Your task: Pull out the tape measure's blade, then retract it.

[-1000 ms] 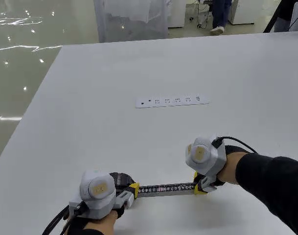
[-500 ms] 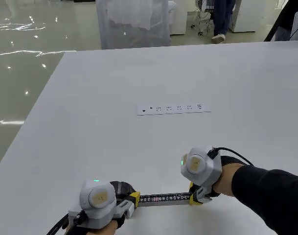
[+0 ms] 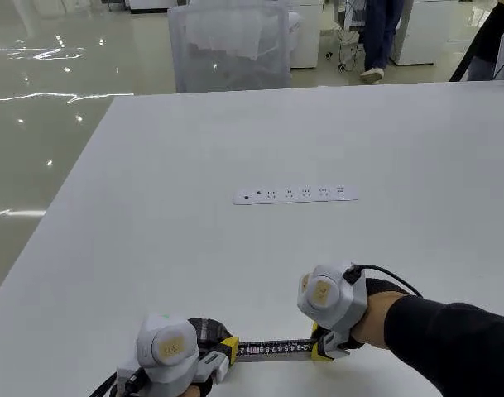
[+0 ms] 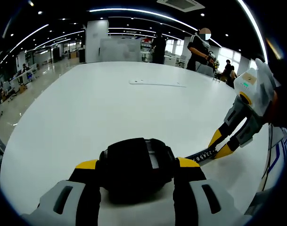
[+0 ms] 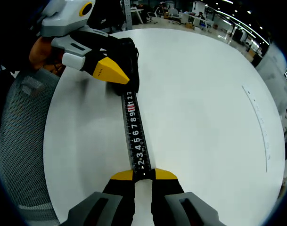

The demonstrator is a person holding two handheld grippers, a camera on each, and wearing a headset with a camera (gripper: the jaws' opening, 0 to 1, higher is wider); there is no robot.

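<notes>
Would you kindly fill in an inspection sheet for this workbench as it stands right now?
Surface: white table, bare and clean where visible.
Job's things: black tape measure case lies on the table; its blade is drawn out a short way, numbers up.
Clutter: a white power strip lies flat mid-table, apart from the work.
Grippers: left gripper clamps the tape measure case; right gripper pinches the blade near its end.
Cables: a black cable loops from the right gripper over the sleeve.
Surroundings: glossy floor, a translucent bin past the far edge, a person's legs behind.
</notes>
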